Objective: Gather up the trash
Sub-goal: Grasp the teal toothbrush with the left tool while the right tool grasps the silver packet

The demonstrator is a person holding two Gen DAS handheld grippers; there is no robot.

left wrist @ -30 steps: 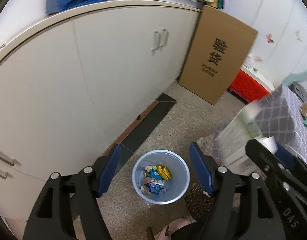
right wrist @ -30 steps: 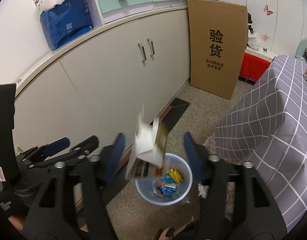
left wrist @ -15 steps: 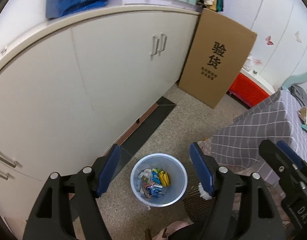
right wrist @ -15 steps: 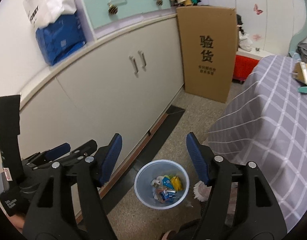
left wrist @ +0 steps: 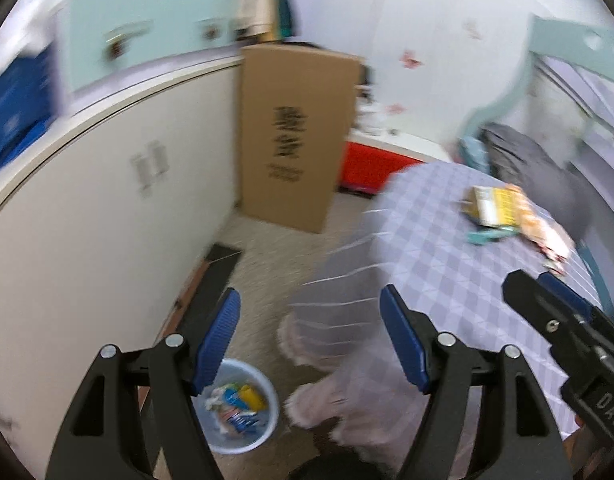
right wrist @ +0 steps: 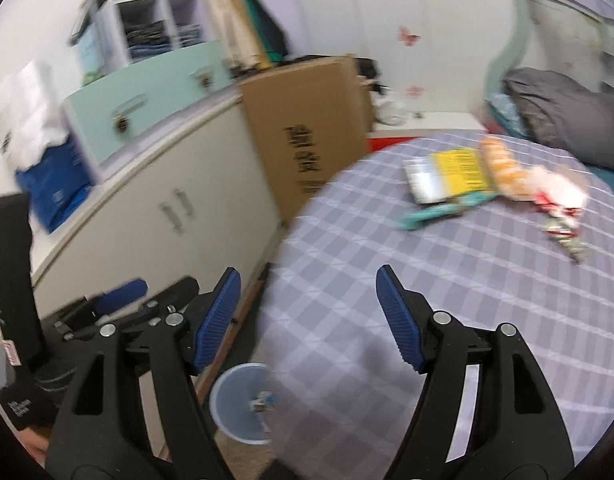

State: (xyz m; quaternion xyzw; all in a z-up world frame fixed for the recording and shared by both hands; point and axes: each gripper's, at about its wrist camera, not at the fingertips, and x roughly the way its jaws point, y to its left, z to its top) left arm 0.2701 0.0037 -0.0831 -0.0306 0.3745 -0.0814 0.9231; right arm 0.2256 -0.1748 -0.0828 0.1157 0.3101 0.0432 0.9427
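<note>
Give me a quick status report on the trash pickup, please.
Left gripper open, empty; right gripper opening, empty. Yellow packet and wrappers lie on checked purple bedspread. Pale blue trash bin on floor. Nothing in the way.

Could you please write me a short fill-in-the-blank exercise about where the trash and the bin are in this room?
1. The blue bin stands on the ____.
2. The remaining wrappers lie on the ____ bedspread.
3. The tall cardboard box leans against the white ____.
4. Nothing sits between the pads of the right gripper; its jaws are ____.

Missing words: floor; checked; cabinet; opening
</note>
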